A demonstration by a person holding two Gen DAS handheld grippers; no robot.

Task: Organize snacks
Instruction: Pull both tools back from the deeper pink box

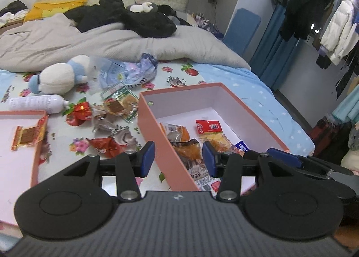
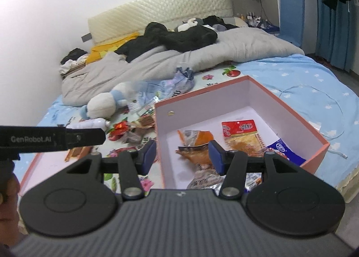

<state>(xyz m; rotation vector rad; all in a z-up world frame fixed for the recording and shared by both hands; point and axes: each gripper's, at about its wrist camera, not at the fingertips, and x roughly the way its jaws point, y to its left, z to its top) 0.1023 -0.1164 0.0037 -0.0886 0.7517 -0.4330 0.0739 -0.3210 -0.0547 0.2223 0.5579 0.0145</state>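
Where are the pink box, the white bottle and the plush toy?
pink box (image 1: 154,135), left wrist view, on its outer side wall.
white bottle (image 1: 36,103), left wrist view, on its body.
plush toy (image 1: 57,77), left wrist view, on its white belly.

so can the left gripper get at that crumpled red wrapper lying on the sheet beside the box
Probably yes. The left gripper is open and empty, the crumpled red wrapper lies uncovered on the sheet just left of its left finger, and only the pink box wall stands nearby, to the right.
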